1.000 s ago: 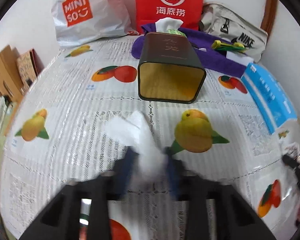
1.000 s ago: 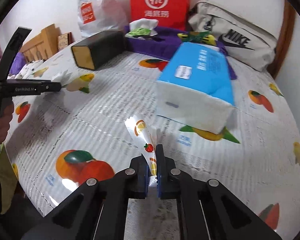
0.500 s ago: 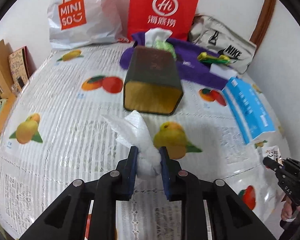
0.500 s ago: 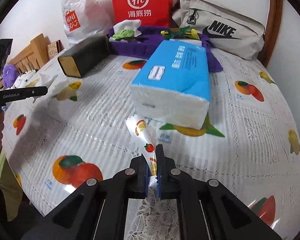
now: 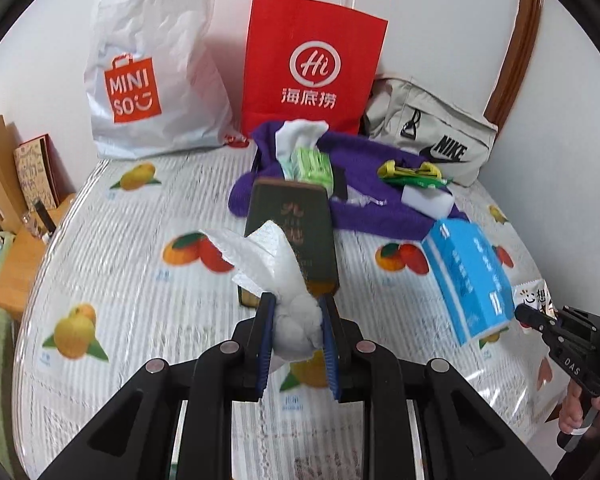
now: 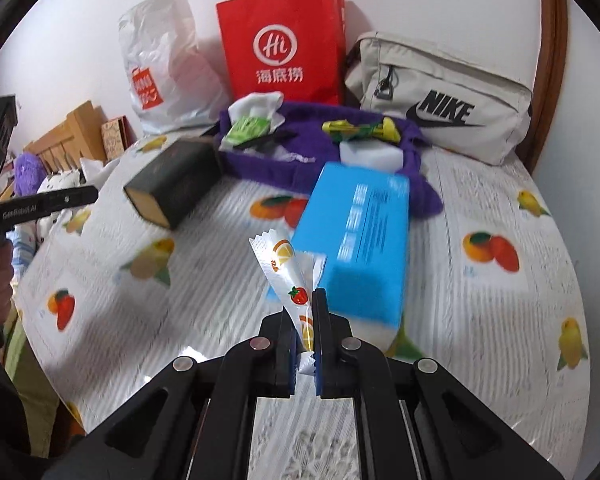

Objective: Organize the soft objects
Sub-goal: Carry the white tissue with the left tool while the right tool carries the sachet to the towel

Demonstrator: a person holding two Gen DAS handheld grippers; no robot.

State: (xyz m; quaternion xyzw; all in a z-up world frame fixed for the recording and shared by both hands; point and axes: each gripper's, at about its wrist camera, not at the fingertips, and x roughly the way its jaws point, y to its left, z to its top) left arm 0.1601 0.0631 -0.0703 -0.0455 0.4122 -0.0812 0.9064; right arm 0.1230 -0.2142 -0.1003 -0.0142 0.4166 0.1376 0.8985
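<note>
Above the fruit-print counter [image 5: 112, 264], your left claw [image 5: 298, 322] grips a crumpled tissue [image 5: 278, 276], your right claw [image 6: 302, 320] pinches a snack sachet [image 6: 288, 276], both lifted clear for sorting.

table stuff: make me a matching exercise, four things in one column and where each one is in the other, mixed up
Things:
1. white tissue
2. fruit-print packet
3. white sponge
4. red bag

Places:
A. on the purple cloth
B. in the left hand-held gripper
C. upright against the wall
D. in the right hand-held gripper

Pairs: 1-B, 2-D, 3-A, 4-C
</note>
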